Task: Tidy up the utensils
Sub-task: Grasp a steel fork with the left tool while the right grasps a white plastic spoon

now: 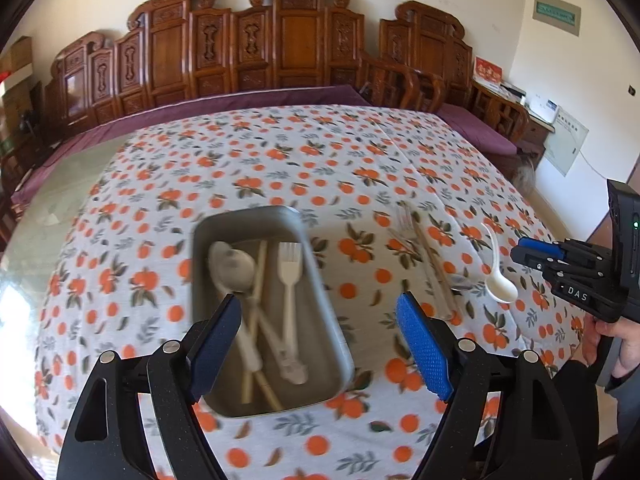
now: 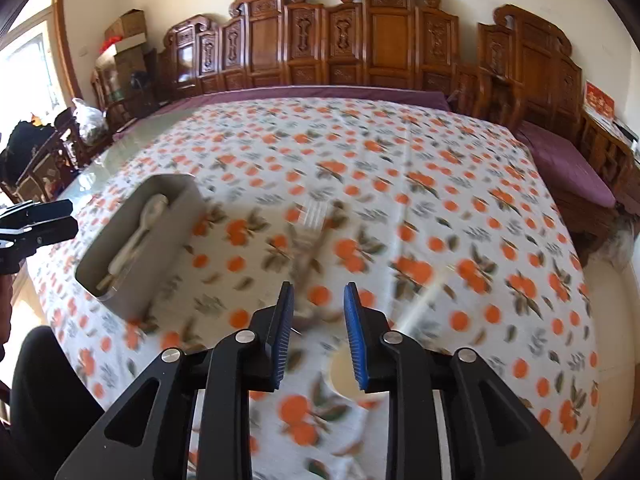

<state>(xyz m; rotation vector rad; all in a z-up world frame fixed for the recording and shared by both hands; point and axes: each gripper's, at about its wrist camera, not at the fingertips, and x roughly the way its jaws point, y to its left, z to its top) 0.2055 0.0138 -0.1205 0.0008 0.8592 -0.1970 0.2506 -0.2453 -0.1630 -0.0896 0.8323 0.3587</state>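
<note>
Both hand-held grippers gape empty: left [image 1: 320, 344] over the tray [image 1: 320, 280], right [image 2: 318, 332] above a spoon [image 2: 344, 372], probably.

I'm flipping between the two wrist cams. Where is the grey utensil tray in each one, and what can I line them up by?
Left wrist view: the grey tray sits low in the centre, between the fingers of the left hand-held gripper, with utensils inside.
Right wrist view: the same tray lies at the left, beyond and left of the right hand-held gripper.
Shared landmark: the clear fork on the orange-print tablecloth, right of the tray.
</note>
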